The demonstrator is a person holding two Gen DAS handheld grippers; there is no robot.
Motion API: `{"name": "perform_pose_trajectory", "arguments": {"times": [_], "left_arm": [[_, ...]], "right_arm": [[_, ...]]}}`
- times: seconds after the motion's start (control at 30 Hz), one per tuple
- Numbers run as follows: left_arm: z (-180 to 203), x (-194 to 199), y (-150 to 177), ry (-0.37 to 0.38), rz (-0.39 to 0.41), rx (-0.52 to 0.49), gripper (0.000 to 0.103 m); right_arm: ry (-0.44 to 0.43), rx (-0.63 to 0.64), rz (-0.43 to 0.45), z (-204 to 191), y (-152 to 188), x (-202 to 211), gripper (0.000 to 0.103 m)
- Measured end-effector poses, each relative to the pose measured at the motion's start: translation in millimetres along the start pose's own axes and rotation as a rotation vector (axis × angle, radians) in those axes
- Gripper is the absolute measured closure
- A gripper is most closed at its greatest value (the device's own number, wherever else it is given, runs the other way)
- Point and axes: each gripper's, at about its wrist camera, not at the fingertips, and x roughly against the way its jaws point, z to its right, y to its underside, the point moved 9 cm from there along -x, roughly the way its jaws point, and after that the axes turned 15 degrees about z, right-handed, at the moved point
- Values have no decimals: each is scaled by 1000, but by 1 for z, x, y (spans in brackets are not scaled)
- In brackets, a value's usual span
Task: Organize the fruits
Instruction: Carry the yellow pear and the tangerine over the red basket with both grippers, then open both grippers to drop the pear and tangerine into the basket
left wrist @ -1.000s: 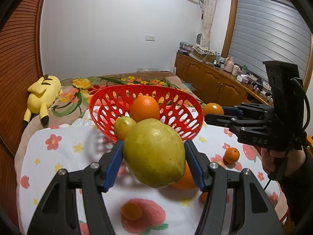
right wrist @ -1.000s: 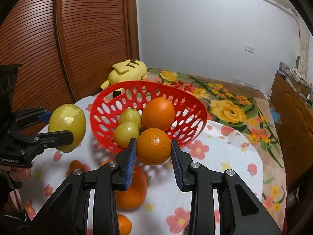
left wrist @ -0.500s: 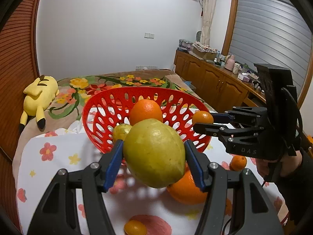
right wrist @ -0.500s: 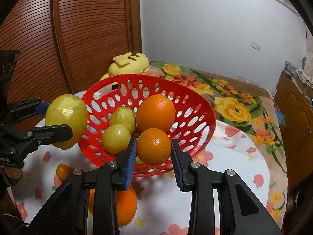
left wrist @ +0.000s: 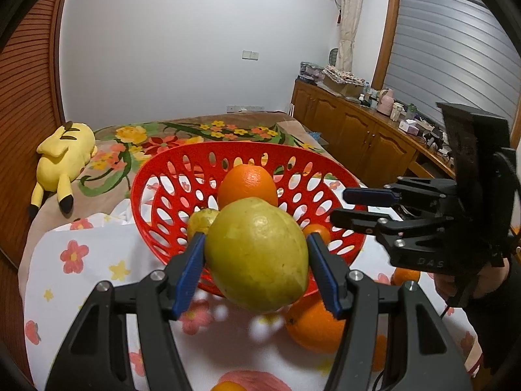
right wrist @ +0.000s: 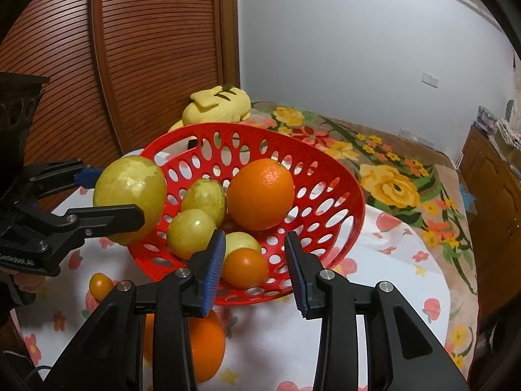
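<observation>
My left gripper (left wrist: 255, 244) is shut on a large yellow-green fruit (left wrist: 257, 254), held just in front of the near rim of the red perforated basket (left wrist: 228, 146). In the right wrist view that fruit (right wrist: 130, 189) hangs at the basket's left rim (right wrist: 355, 189). My right gripper (right wrist: 255, 247) is over the basket's near side with its jaws opening. A small orange (right wrist: 244, 267) lies on the basket floor below them, with a gap at the right pad. A big orange (right wrist: 260, 194) and three yellow-green fruits (right wrist: 190, 233) also lie in the basket.
The basket stands on a white flowered cloth (left wrist: 81, 260). A large orange (right wrist: 205, 348) and a tiny orange fruit (right wrist: 101, 285) lie on the cloth near the basket. A yellow plush toy (left wrist: 63, 156) lies on the bed behind. Wooden cabinets (left wrist: 358, 137) line the right wall.
The small orange has left my right gripper's jaws and now lies in the basket. Both grippers came closer to the basket. The left one still holds its fruit.
</observation>
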Motion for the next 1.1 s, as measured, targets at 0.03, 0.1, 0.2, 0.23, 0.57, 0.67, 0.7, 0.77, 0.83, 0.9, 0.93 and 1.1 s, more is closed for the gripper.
{"name": "perform_pose_trajectory", "arguments": {"times": [0.03,0.1,0.2,0.23,0.57,0.67,0.7,0.77,0.83,0.9,0.93,1.1], "left_arm": [[-1,-2,0,-3,-1,-1,42],[-4,-5,-1,-10,-3,1,42],[-11,-10,-1,-24,-9,6,42],[-13,-12,-1,-28,-12,8,42],[-16,-29,8,-48,-50,7,42],[-14,-29,9,-49,-54,1,41],[-12,-30,9,-52,-55,-3,41],[-10,-30,8,-57,-58,-16,41],[-9,-31,9,-55,-67,-30,41],[-8,-32,9,-61,-65,-40,41],[-8,-32,9,-62,-66,-40,41],[-5,-24,-5,-62,0,-50,34]], "right_arm": [[-1,-5,4,1,-1,2,67],[0,-15,13,3,-2,5,67],[4,-24,22,6,-2,11,67],[6,-25,23,6,-1,12,67],[3,-32,32,5,0,22,67],[6,-31,29,5,1,24,67],[7,-31,29,5,1,24,67],[7,-33,29,5,1,26,67],[8,-36,29,6,2,27,67],[7,-37,28,7,3,28,67],[6,-37,27,7,3,29,67],[3,-43,26,7,5,28,67]]}}
